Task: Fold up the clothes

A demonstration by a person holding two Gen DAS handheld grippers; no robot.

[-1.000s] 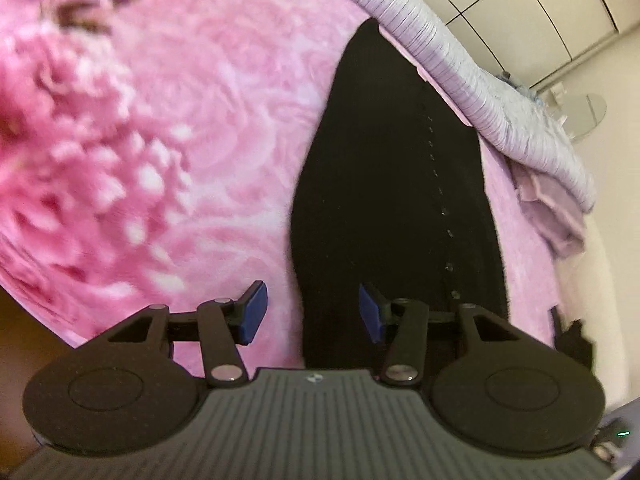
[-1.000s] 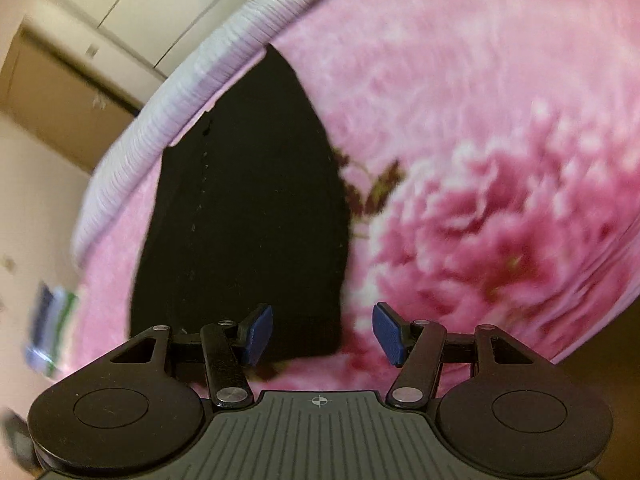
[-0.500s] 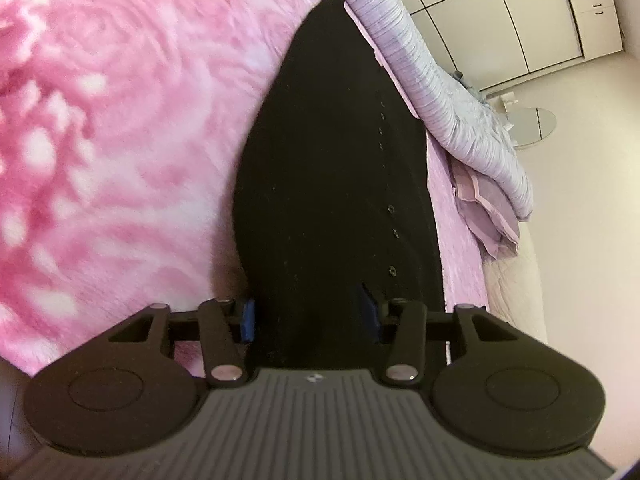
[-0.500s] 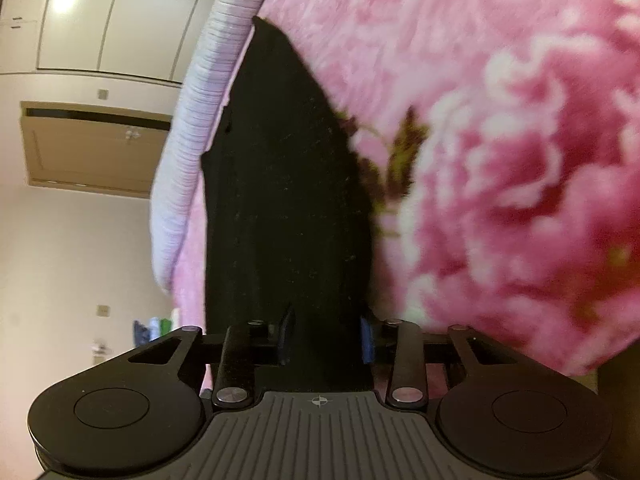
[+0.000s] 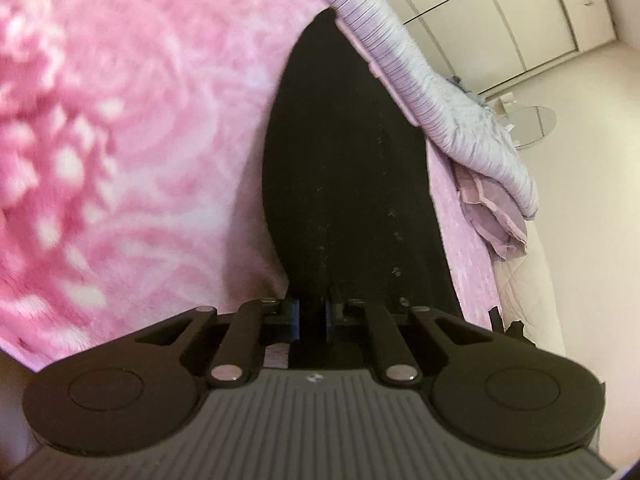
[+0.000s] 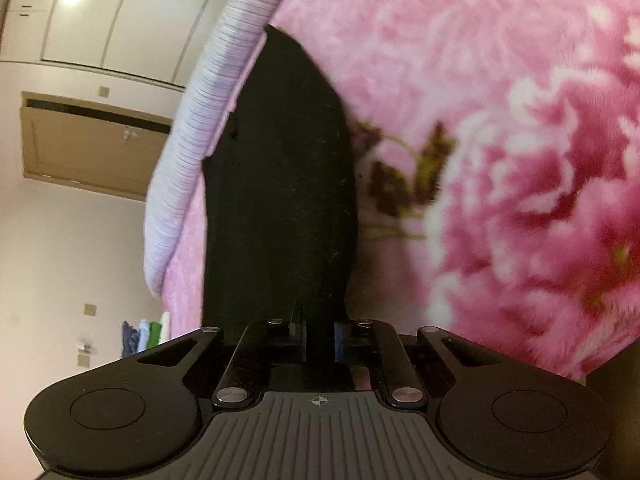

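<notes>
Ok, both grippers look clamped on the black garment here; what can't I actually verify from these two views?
- What kind of black garment it is: both views show one dark strip, its near hem hidden behind the left gripper and right gripper.
- Pad contact: black cloth against black jaws, so its depth between them is unreadable.
- Pink floral blanket: blurred, cut off by the fisheye edge.
- Coloured items by the wall, right view: too small.
</notes>
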